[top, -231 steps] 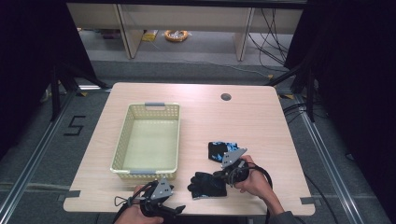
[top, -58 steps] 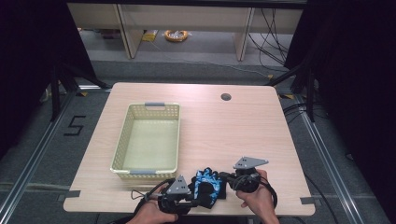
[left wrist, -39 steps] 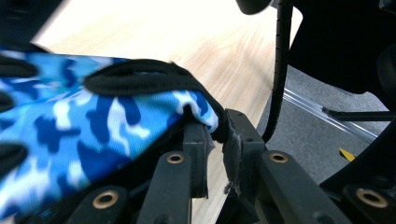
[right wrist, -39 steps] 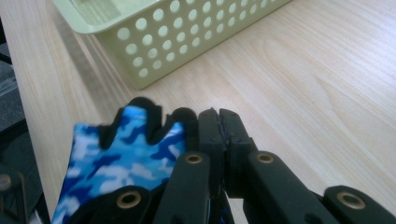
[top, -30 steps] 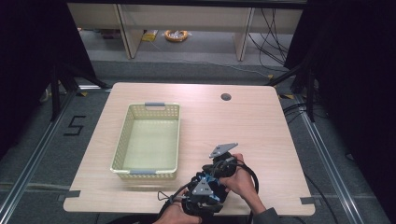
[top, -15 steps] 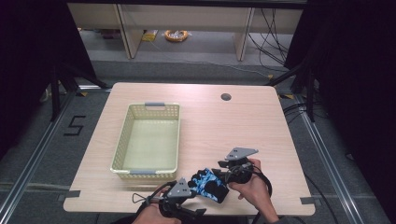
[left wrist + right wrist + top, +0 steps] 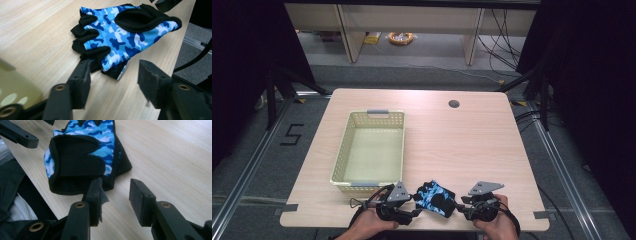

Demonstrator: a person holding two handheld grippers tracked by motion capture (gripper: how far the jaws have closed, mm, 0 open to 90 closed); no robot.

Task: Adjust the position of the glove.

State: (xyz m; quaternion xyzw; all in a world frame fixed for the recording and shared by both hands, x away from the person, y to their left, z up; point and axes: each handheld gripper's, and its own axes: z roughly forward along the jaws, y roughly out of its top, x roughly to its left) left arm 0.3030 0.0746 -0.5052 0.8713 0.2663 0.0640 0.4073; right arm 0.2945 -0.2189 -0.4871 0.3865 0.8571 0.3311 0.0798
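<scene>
Both grippers off blue camouflage glove (image 7: 435, 197).

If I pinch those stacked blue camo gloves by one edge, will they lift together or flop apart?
The gloves look like soft fabric, so they would probably droop from a pinch. They lie loosely stacked, so the lower one may stay behind. Cloth on the wooden table likely drags rather than slides.

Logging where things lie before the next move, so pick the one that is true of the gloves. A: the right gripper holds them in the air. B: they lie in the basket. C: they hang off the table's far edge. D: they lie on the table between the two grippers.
D: the gloves lie on the table near its front edge, between the left gripper and the right gripper, outside the basket.
</scene>
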